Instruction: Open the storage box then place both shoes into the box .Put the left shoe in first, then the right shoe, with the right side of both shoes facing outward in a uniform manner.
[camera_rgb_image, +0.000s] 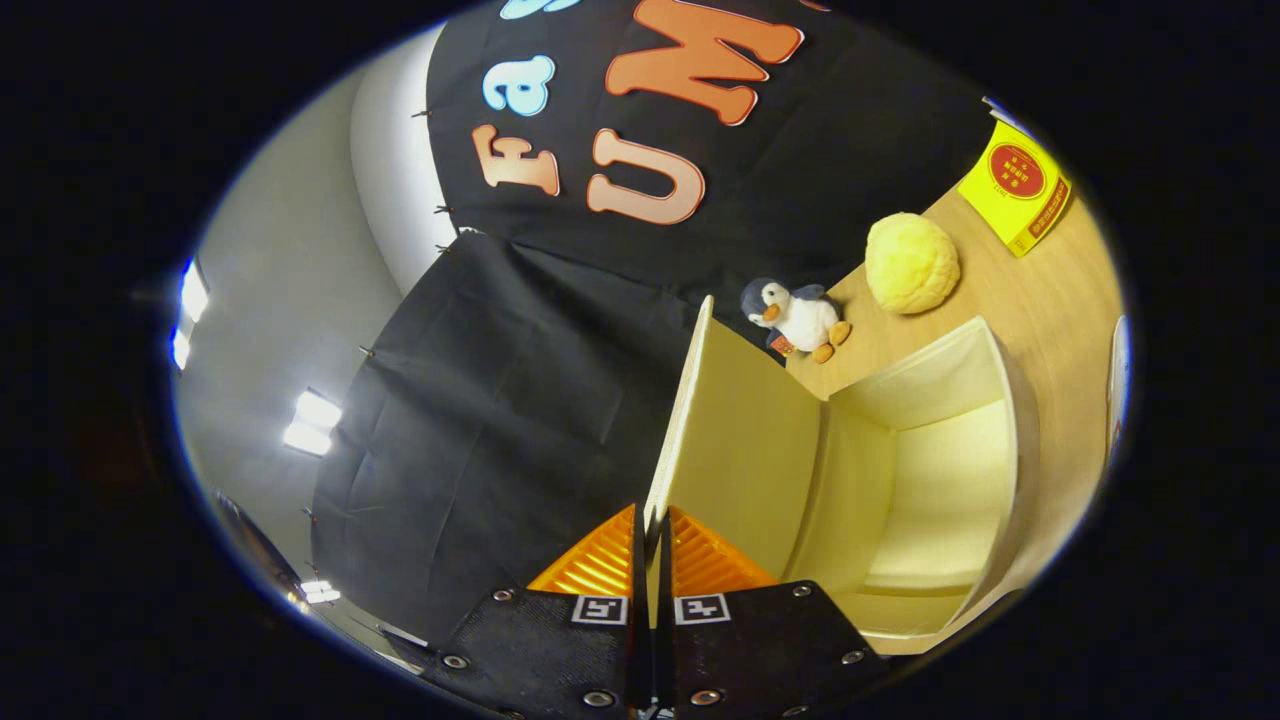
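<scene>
The tongs (651, 525) are clamped on the free edge of the storage box's lid (735, 440), both fingers pressing it with almost no gap. The lid stands swung wide from the cream storage box (935, 470), whose hollow inside shows beyond. Past it on the wooden surface (1050, 300) sit a plush penguin (800, 317), a yellow bun-shaped toy (911, 263) and a yellow carton (1015, 187).

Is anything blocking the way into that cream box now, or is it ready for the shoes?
Nothing visible blocks it. The gripper is pinching the edge of the storage box's door, which is swung wide open, and the storage box interior looks bare. The penguin plush and the yellow round plush sit beyond the box on the table.
</scene>
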